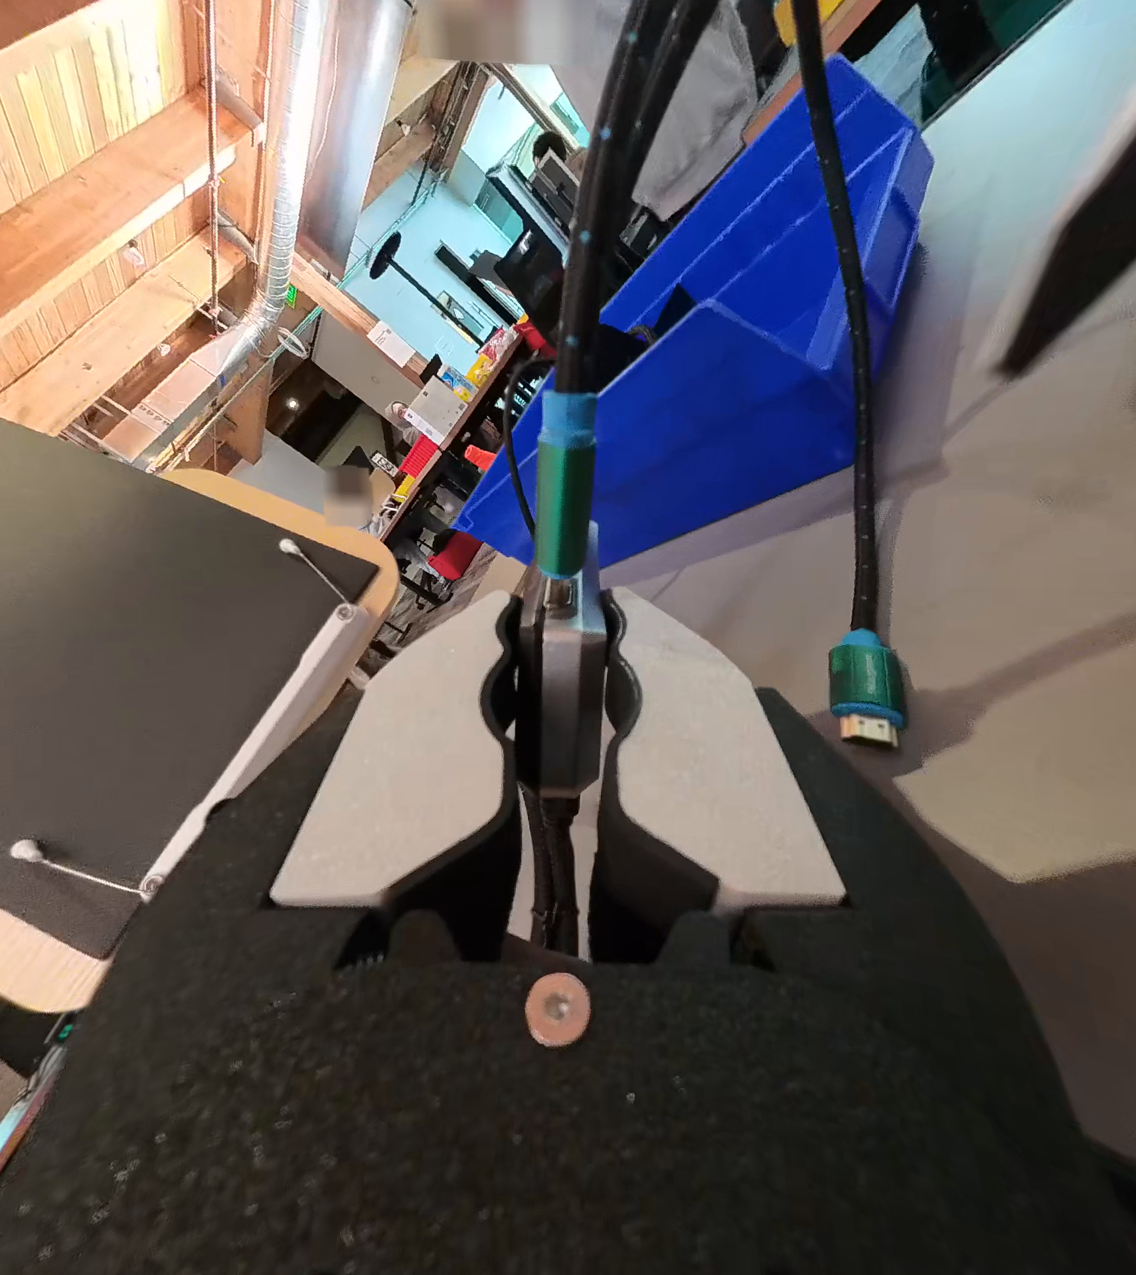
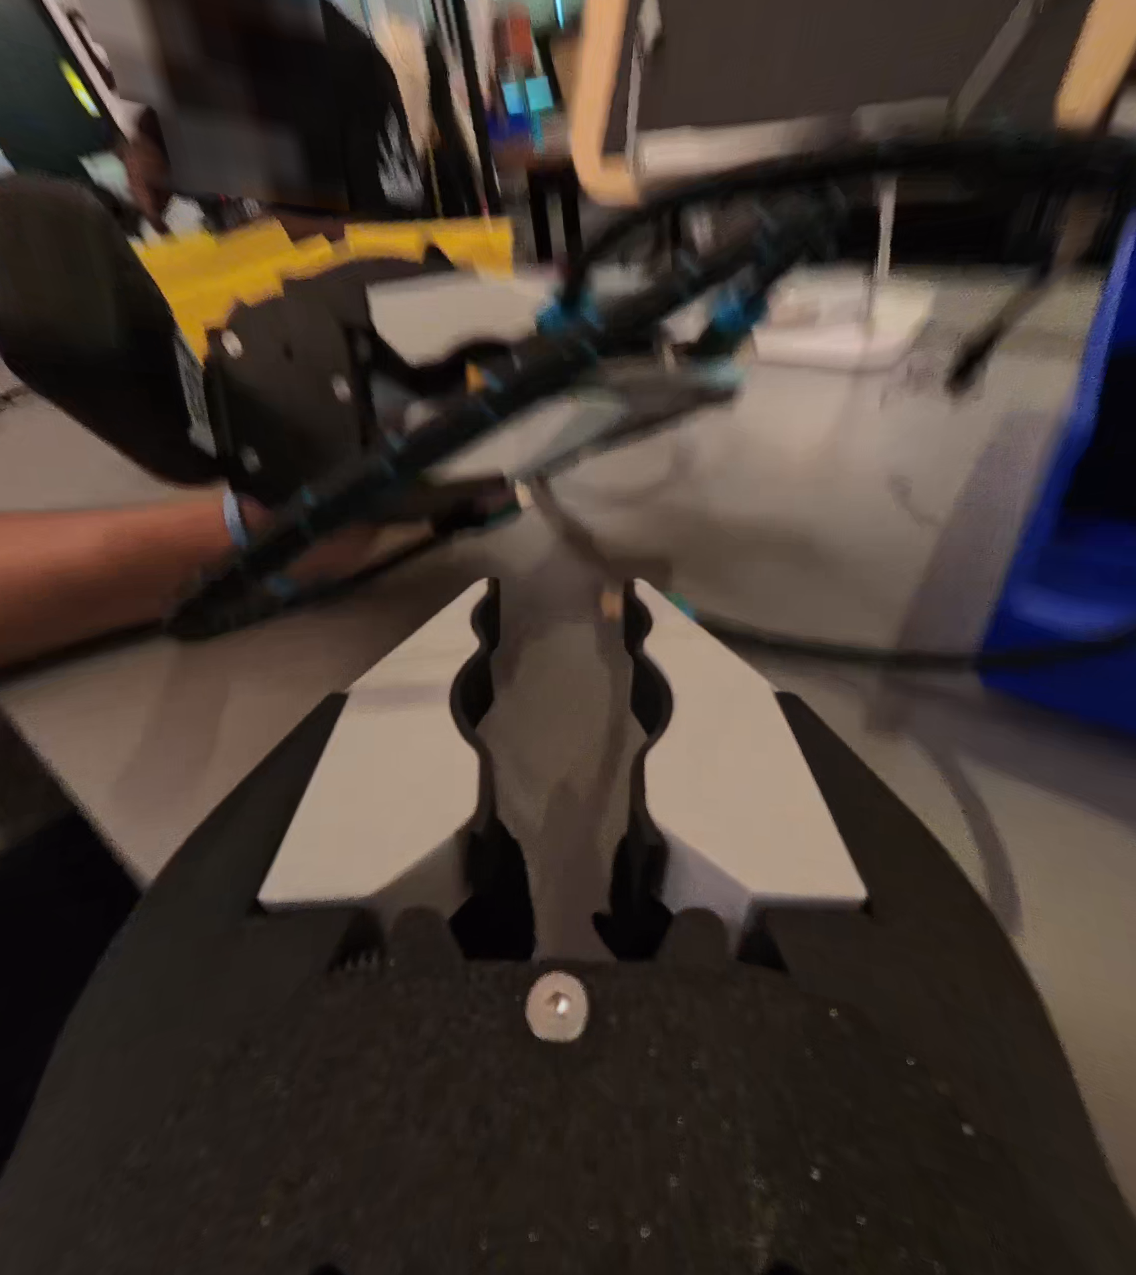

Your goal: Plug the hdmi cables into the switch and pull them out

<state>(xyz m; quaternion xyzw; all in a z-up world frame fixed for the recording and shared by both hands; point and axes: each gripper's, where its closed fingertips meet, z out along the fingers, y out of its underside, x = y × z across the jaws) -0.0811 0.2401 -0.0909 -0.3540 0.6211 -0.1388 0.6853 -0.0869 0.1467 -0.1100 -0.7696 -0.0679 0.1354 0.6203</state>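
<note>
Between my left gripper's [image 1: 561, 614] clenched fingers I'm holding the grey switch [image 1: 559, 697] edge-on, one green plug [image 1: 565, 514] seated, its ports hidden. Right of it, a loose plug [image 1: 867, 690] is dangling; only the blurred right view is showing my right gripper [image 2: 561, 593] gaping empty.

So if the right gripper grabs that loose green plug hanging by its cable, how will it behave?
The loose green plug dangles free from its braided cable, so it would probably swing away when nudged. Its shell looks rigid, likely easy to pinch. The open right gripper grips nothing.
</note>
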